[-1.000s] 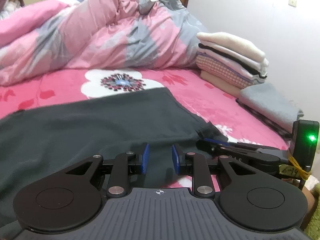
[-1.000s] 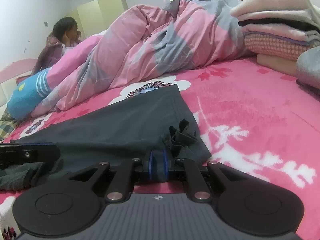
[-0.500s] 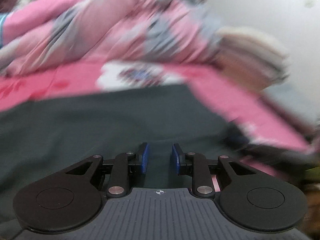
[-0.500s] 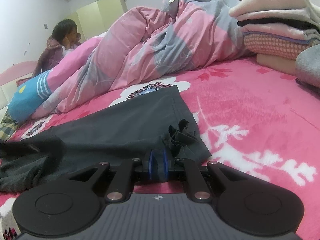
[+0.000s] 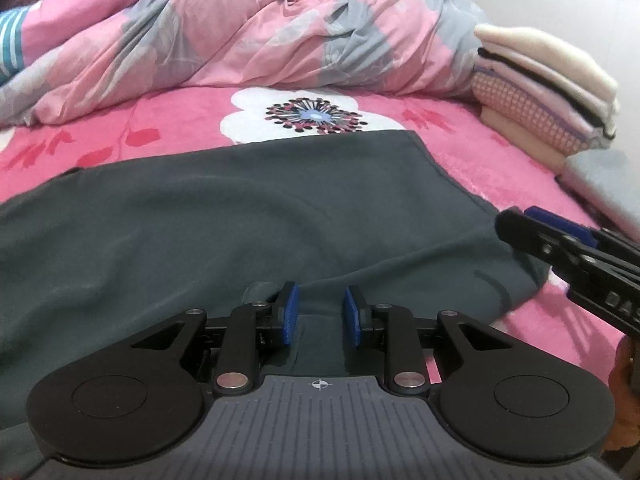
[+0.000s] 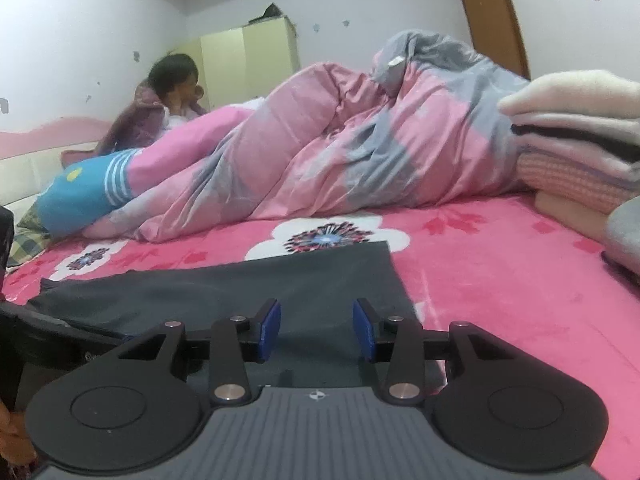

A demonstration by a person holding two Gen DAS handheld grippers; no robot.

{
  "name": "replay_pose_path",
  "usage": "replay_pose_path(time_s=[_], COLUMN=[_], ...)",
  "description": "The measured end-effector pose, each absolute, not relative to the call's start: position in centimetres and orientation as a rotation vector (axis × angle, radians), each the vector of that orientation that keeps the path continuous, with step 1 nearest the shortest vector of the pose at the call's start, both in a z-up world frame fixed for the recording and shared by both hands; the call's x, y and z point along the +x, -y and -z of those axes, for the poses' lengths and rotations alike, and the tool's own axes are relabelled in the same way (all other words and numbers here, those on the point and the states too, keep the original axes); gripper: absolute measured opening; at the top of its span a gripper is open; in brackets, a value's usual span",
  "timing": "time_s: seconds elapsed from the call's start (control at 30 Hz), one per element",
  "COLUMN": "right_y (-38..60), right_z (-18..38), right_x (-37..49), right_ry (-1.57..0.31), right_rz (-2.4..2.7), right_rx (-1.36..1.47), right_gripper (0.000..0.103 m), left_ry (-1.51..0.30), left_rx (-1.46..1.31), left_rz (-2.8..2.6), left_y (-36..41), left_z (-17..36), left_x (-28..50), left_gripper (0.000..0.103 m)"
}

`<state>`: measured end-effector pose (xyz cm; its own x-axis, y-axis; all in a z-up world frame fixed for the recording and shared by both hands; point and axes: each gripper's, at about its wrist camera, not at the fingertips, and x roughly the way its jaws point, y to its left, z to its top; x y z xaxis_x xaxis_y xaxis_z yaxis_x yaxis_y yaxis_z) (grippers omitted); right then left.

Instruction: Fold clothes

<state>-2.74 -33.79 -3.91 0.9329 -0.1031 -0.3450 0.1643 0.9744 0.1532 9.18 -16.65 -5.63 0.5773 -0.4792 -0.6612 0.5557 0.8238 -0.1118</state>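
A dark grey garment (image 5: 248,216) lies spread on the pink flowered bed sheet (image 5: 460,168). My left gripper (image 5: 319,312) is open and empty, low over the garment's near edge, with cloth between and under its blue pads. My right gripper (image 6: 316,328) is open and empty above the garment (image 6: 304,284) near its right end. The right gripper also shows in the left wrist view (image 5: 568,244) at the garment's right corner.
A crumpled pink and grey quilt (image 5: 248,28) fills the back of the bed. A stack of folded clothes (image 5: 548,92) sits at the right, next to a folded grey piece (image 5: 604,180). A person (image 6: 172,96) sits at the far left by a blue pillow (image 6: 84,188).
My right gripper has opened and let go of the garment's bunched corner, which now lies flatter. The left gripper moved in a blur and now sits further left over the garment.
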Motion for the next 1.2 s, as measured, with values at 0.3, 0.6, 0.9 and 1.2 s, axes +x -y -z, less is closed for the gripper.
replay_pose_path(time_s=[0.3,0.6,0.9,1.2], right_y=[34.8,35.9,37.5,39.7], right_z=[6.5,6.6,6.6,6.8], right_x=[-1.1,-2.1,-2.6,-3.8], right_ry=[-0.484,-0.464,-0.446,-0.403], right_rz=[0.350,0.376,0.360,0.361], right_rx=[0.104,0.181,0.293,0.473], right_gripper=[0.046,0.057,0.057,0.057], left_ry=[-0.723,-0.692,-0.689,-0.682], left_rx=[0.194,0.281,0.308,0.323], left_rz=[0.561,0.514,0.489,0.457], left_y=[17.8,18.9,19.3,19.3], left_z=[5.3,5.3,5.2,5.3], left_x=[8.4,7.7,7.5,7.4], left_gripper=[0.028,0.036,0.039,0.048])
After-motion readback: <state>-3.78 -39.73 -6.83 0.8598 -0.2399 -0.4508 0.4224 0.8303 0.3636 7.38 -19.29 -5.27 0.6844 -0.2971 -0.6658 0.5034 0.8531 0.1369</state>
